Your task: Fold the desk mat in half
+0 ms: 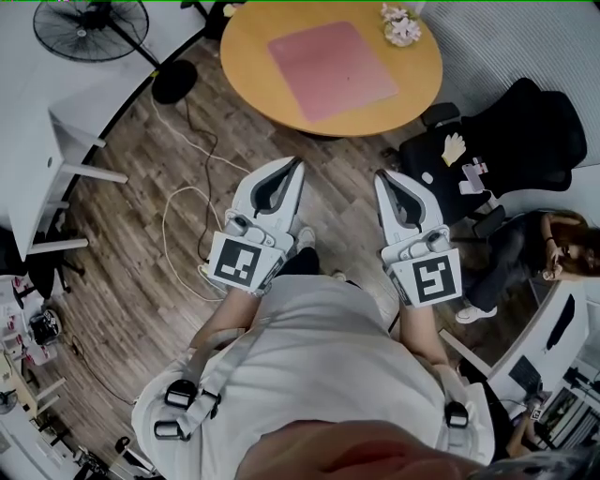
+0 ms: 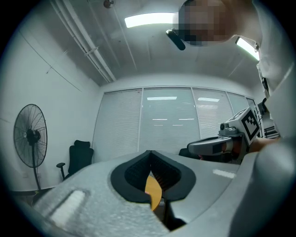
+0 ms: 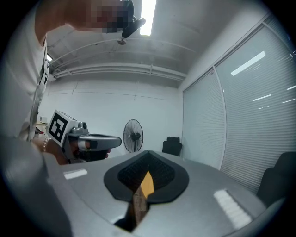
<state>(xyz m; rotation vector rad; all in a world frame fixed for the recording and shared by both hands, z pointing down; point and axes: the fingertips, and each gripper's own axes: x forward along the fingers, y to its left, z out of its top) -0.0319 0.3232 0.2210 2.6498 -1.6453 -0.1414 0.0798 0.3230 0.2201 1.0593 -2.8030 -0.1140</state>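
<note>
The desk mat [image 1: 332, 69], pink and rectangular, lies flat and unfolded on the round wooden tabletop [image 1: 258, 89] at the upper middle of the head view. It is turned slightly askew. A small bunch of pale flowers [image 1: 401, 26] stands just beside its upper right corner, near the tabletop's rim.

Both claws are held low in the centre of the frame over the wood floor [image 1: 141, 234], side by side and pointing up the picture toward the tabletop, well apart from the mat. The left claw [image 1: 298, 161] has its two jaws pressed together at the tips, with nothing between them. Its own view [image 2: 150, 152] shows the dark pads meeting in a peak, with only a thin orange-brown sliver showing through the slit below. The right claw [image 1: 382, 175] is likewise closed and empty, its pads meeting at the tip in its own view [image 3: 148, 152].

Each gripper view catches the other claw from the side: the right one at the right of the left gripper view [image 2: 190, 148], the left one at the left of the right gripper view [image 3: 120, 140].

A standing fan [image 1: 91, 28] is at the upper left. A black office chair [image 1: 525, 141] stands right of the tabletop, and a light cable [image 1: 173, 220] loops across the floor to the left of the claws.
</note>
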